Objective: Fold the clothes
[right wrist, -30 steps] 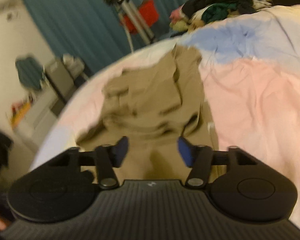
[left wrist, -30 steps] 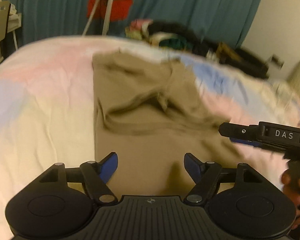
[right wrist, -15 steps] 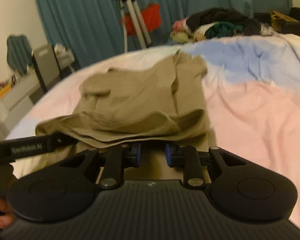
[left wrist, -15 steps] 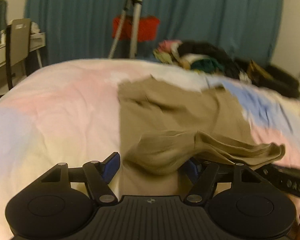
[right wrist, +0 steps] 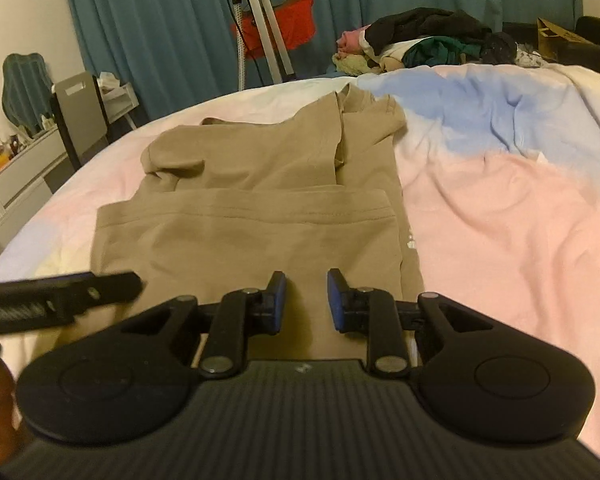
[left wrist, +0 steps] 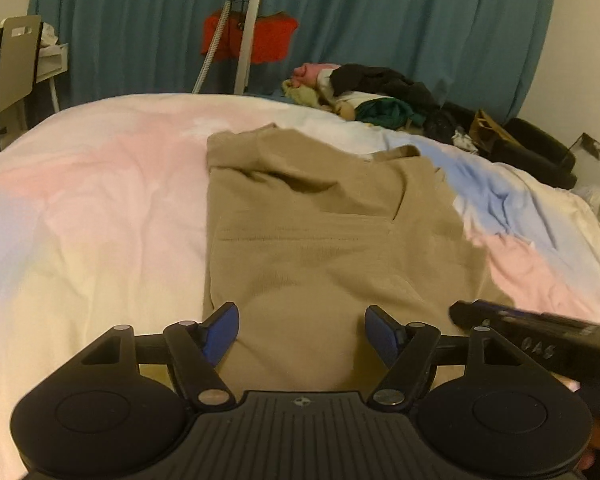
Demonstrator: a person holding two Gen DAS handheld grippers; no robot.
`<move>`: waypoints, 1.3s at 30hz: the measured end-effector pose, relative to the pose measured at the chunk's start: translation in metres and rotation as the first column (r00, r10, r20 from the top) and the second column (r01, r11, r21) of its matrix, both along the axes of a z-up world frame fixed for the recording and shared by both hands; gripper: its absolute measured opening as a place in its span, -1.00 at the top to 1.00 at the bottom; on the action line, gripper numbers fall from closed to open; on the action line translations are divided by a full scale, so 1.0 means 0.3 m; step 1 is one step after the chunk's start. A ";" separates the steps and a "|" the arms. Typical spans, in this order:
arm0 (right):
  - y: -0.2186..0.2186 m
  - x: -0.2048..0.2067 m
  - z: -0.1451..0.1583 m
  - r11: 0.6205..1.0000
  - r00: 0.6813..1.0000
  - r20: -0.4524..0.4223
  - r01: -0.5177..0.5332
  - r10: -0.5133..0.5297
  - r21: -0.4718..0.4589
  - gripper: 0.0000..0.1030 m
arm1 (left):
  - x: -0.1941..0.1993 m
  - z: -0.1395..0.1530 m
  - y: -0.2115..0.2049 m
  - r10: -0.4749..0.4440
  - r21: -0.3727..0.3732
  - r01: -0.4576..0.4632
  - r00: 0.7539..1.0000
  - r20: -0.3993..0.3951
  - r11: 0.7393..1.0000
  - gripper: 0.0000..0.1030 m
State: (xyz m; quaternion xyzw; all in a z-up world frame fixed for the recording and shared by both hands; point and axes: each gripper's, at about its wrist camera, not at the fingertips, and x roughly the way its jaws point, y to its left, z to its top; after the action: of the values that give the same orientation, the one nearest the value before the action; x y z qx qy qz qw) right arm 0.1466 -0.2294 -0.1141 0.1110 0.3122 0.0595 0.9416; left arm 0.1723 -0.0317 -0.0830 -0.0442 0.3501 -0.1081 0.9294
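A tan t-shirt lies on the bed, its lower part folded up over the body; the hem edge runs across the middle in the right wrist view. My left gripper is open and empty over the near folded edge. My right gripper is open, jaws a short way apart, empty, over the near right part of the shirt. Each gripper shows in the other's view: the right one at the right, the left one at the left.
The bed has a pastel pink, blue and cream duvet. A pile of loose clothes lies at its far side. A tripod stands before the teal curtain. A desk and chair stand at the left.
Both grippers carried the shirt's lower edge up over the body, then let go. The fold now lies flat and both grippers have opened and drawn back to the near edge.
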 end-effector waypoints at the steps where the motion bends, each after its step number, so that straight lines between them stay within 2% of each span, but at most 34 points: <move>1: 0.003 -0.007 0.013 1.000 1.000 0.002 0.001 -0.001 -0.004 0.49 | -0.011 0.009 0.001 0.001 -0.005 -0.001 1.000 0.001 1.000 -0.40; 6: 0.007 -0.102 0.112 1.000 0.999 0.053 0.011 -0.012 0.003 0.47 | -0.109 0.085 0.012 -0.010 -0.018 0.010 0.999 0.035 1.000 -0.40; 9: 0.008 -0.183 0.180 1.000 0.996 0.087 0.017 -0.017 0.003 0.47 | -0.207 0.151 0.019 -0.031 -0.013 0.033 0.996 0.080 0.999 -0.41; 15: 0.017 -0.387 0.300 1.000 0.988 0.154 0.024 -0.024 0.001 0.45 | -0.402 0.277 0.032 -0.058 -0.004 0.060 0.985 0.164 0.998 -0.62; 16: 0.019 -0.420 0.316 1.000 0.986 0.163 0.021 -0.022 0.003 0.29 | -0.433 0.294 0.036 -0.060 -0.009 0.062 0.983 0.176 0.998 -0.68; 17: 0.022 -0.449 0.329 1.000 0.985 0.174 0.021 -0.022 0.008 -0.03 | -0.466 0.308 0.040 -0.060 -0.017 0.064 0.981 0.184 0.998 -0.73; 18: 0.024 -0.479 0.339 1.000 0.982 0.185 0.022 -0.024 0.014 -0.21 | -0.494 0.315 0.045 -0.061 -0.024 0.067 0.981 0.187 0.997 -0.83; 19: 0.024 -0.511 0.342 0.999 0.979 0.200 0.027 -0.031 0.024 -0.55 | -0.524 0.317 0.050 -0.065 -0.027 0.072 0.980 0.188 0.997 -0.91; 20: 0.024 -0.542 0.345 0.999 0.976 0.214 0.032 -0.038 0.035 -0.69 | -0.555 0.318 0.054 -0.069 -0.031 0.077 0.979 0.189 0.997 -0.94; 22: 0.023 -0.591 0.342 0.998 0.975 0.217 0.043 -0.053 0.047 -0.66 | -0.606 0.312 0.065 -0.079 -0.040 0.087 0.980 0.181 0.995 -0.99; 25: 0.018 -0.626 0.327 0.996 0.978 0.193 0.069 -0.079 0.060 -0.66 | -0.644 0.285 0.071 -0.085 -0.076 0.094 0.990 0.113 0.993 -0.99; 27: 0.012 -0.641 0.316 0.994 0.980 0.173 0.086 -0.098 0.073 -0.66 | -0.636 0.261 0.083 -0.091 -0.149 0.096 0.995 0.043 0.984 -0.99; 30: -0.013 -0.627 0.290 0.982 0.988 0.108 0.091 -0.110 0.164 -0.66 | -0.584 0.200 0.112 -0.122 -0.320 0.081 0.987 -0.109 0.944 -0.98; 32: -0.036 -0.610 0.253 0.958 0.994 0.031 0.097 -0.109 0.271 -0.66 | -0.541 0.135 0.136 -0.127 -0.431 0.026 0.970 -0.206 0.902 -0.96; 35: -0.070 -0.573 0.155 0.860 0.987 -0.138 0.140 -0.082 0.491 -0.68 | -0.473 0.012 0.170 -0.128 -0.553 -0.104 0.923 -0.364 0.827 -0.85; 38: -0.079 -0.548 0.051 0.738 0.970 -0.243 0.182 -0.025 0.650 -0.68 | -0.443 -0.088 0.207 -0.072 -0.602 -0.257 0.882 -0.466 0.756 -0.64; 39: -0.080 -0.541 0.022 0.705 0.964 -0.267 0.199 -0.015 0.680 -0.68 | -0.440 -0.103 0.221 -0.038 -0.612 -0.295 0.881 -0.471 0.734 -0.47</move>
State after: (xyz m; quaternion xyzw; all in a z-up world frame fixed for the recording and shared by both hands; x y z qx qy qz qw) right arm -0.0156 -0.2533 -0.1076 0.4843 0.3710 0.1042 0.7854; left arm 0.0403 0.0345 -0.1137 -0.4224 0.4902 -0.1461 0.7483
